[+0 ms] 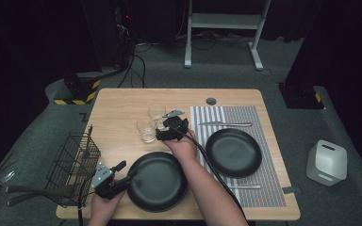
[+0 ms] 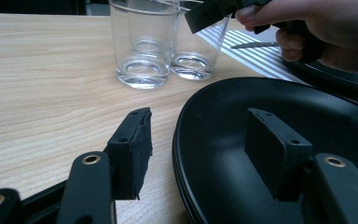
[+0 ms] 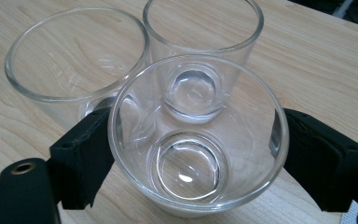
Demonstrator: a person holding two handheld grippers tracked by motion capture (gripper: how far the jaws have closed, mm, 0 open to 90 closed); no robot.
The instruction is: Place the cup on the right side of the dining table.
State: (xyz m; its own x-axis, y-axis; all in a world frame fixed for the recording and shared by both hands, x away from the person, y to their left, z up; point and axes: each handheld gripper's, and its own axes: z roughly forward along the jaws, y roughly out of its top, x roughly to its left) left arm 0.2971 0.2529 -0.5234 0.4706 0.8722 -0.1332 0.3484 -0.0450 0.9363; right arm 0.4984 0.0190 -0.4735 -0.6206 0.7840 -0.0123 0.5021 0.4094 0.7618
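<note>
A wire basket [image 1: 73,169] hangs at the tabletop's [image 1: 122,106] left edge; beside it the left gripper [image 2: 196,154], jaws spread, straddles the rim of a black plate [image 1: 156,181]; further along, the right gripper [image 3: 191,154] has its jaws on either side of a glass [image 3: 198,135], with two more glasses [image 3: 74,56] touching behind; a second plate [image 1: 233,151] rests on a striped placemat [image 1: 264,115].

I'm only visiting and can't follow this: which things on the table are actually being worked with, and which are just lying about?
In use:
- right gripper, jaws either side of the nearest glass
- left gripper, open astride the rim of the near black plate

Lying about:
- two other glasses
- far black plate on the striped mat
- knife
- wire basket
</note>
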